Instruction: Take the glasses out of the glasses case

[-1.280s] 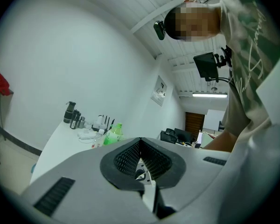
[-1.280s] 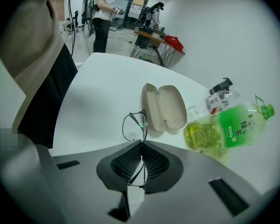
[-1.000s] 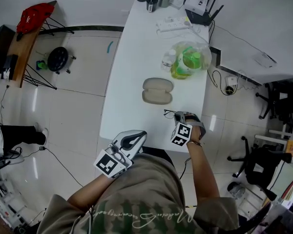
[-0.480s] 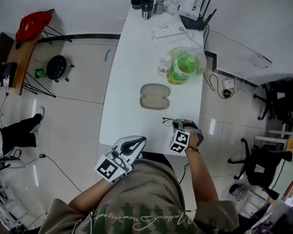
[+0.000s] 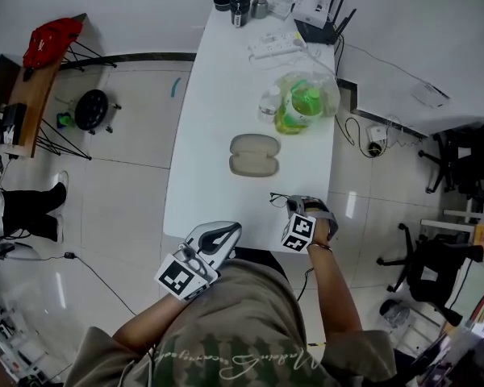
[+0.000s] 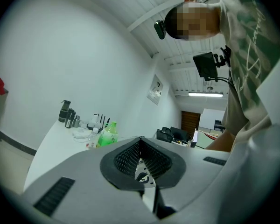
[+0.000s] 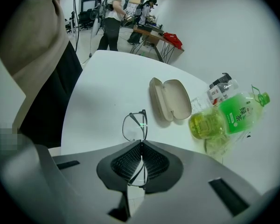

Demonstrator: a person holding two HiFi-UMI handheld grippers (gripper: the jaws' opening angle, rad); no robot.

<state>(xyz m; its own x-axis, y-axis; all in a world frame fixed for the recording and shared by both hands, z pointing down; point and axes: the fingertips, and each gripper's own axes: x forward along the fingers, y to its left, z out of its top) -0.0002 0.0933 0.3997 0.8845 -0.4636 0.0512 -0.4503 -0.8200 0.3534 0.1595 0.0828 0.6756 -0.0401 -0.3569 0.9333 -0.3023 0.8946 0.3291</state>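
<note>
Right gripper (image 7: pixel 141 146) fingers pinching glasses (image 7: pixel 134 125), left gripper (image 6: pixel 140 143) fingers together, seemingly empty, open case (image 7: pixel 170 98), bottle (image 7: pixel 228 115) beyond

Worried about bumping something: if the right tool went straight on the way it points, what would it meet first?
Probably the open beige glasses case on the white table, beyond the dark-framed glasses that the right tool holds. It lies slightly right of that line, so a miss is possible.
</note>
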